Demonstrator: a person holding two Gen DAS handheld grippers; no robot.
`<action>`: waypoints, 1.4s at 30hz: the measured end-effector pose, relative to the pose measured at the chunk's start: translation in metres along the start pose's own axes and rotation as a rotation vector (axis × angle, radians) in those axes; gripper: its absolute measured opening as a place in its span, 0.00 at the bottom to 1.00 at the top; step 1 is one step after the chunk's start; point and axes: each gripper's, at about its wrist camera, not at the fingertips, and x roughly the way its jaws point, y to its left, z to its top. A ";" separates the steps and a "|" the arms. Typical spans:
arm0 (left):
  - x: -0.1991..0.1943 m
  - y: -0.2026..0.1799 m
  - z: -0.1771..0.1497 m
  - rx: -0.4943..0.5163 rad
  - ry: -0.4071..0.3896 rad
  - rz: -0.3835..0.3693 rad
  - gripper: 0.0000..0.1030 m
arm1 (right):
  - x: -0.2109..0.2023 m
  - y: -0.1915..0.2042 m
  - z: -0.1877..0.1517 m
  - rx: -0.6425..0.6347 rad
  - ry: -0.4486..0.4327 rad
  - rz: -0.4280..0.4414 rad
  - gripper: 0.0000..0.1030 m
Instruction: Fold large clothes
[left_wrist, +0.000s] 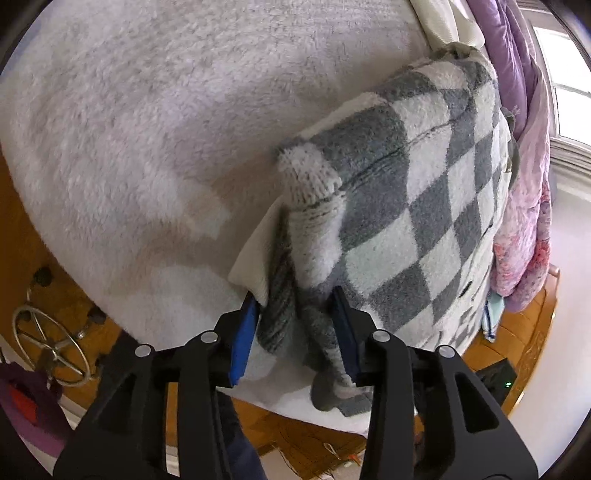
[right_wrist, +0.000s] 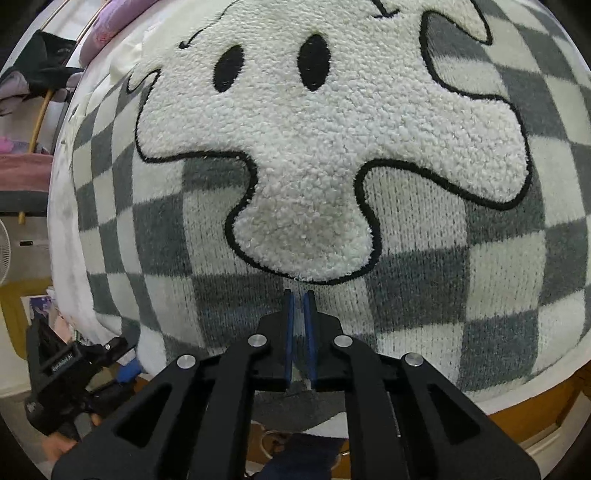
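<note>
A grey-and-white checked knit sweater (left_wrist: 424, 206) lies spread on a pale fleece-covered bed (left_wrist: 147, 129). My left gripper (left_wrist: 295, 295) is at the sweater's near edge, shut on a bunched grey ribbed fold with a sleeve cuff (left_wrist: 310, 177) sticking up just beyond. In the right wrist view the sweater (right_wrist: 406, 295) fills the frame, with a white fluffy ghost patch (right_wrist: 325, 147) outlined in black. My right gripper (right_wrist: 299, 293) points down at the knit just below the patch, its blue pads almost together with nothing visible between them. The left gripper's body (right_wrist: 70, 373) shows at the lower left, held by a hand (right_wrist: 55, 446).
Purple and pink bedding (left_wrist: 524, 221) is piled along the bed's far side by a window (left_wrist: 569, 74). A chair's wheeled metal base (left_wrist: 55, 339) stands on the wooden floor (left_wrist: 295, 428) below the bed edge. A white fan (right_wrist: 3, 251) is at the left.
</note>
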 end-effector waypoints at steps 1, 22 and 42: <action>0.001 -0.001 -0.001 -0.003 -0.001 -0.003 0.33 | 0.000 -0.001 0.000 -0.001 0.001 0.006 0.06; -0.031 -0.042 0.001 0.013 0.054 -0.083 0.20 | -0.036 0.104 -0.083 -0.782 -0.116 0.209 0.48; -0.077 -0.069 0.024 0.074 0.015 -0.175 0.87 | -0.045 0.052 -0.054 -0.519 -0.120 0.318 0.19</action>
